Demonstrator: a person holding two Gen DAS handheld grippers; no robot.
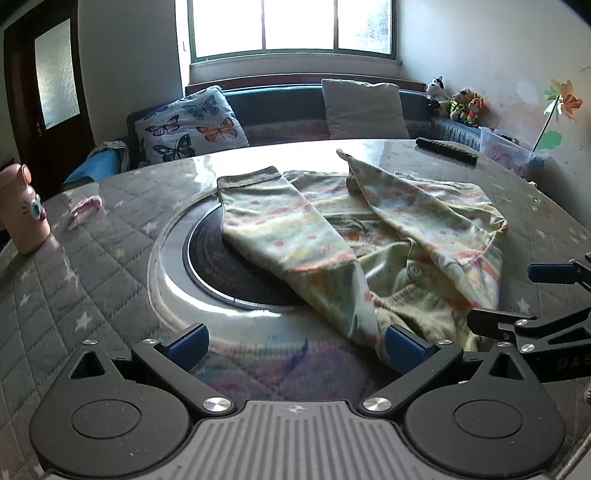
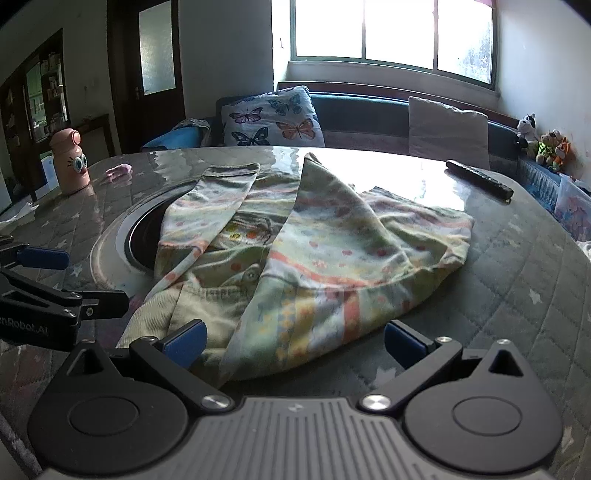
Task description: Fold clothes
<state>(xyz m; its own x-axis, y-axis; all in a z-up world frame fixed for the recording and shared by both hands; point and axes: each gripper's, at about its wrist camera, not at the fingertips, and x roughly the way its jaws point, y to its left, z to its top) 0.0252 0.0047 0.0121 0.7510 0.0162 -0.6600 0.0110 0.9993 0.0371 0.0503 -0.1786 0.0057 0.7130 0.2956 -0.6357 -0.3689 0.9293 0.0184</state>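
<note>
A wide three-paned window (image 1: pixel 291 27) poured daylight onto pale plaster walls (image 1: pixel 480 55). Beneath it ran a dark blue bench sofa (image 1: pixel 280 107) holding a white butterfly-print cushion (image 1: pixel 190 125) and a plain grey cushion (image 1: pixel 365 109). A dark wooden door with a frosted glass pane (image 2: pixel 157 48) stood at the left.

backlit by window (image 1: pixel 291 26) | glare on table (image 1: pixel 122 206) | fisheye-warped edges | soft focus

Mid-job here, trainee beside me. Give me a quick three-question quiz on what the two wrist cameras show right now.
1. True or false: both sleeves of the patterned shirt lie folded in over its body.
2. What dark, long item lies on the table beyond the shirt?
3. Are the left gripper and right gripper open or shut?

Key: 1 true. 2 a remote control. 3 both open, jaws apart, gripping nothing.
</note>
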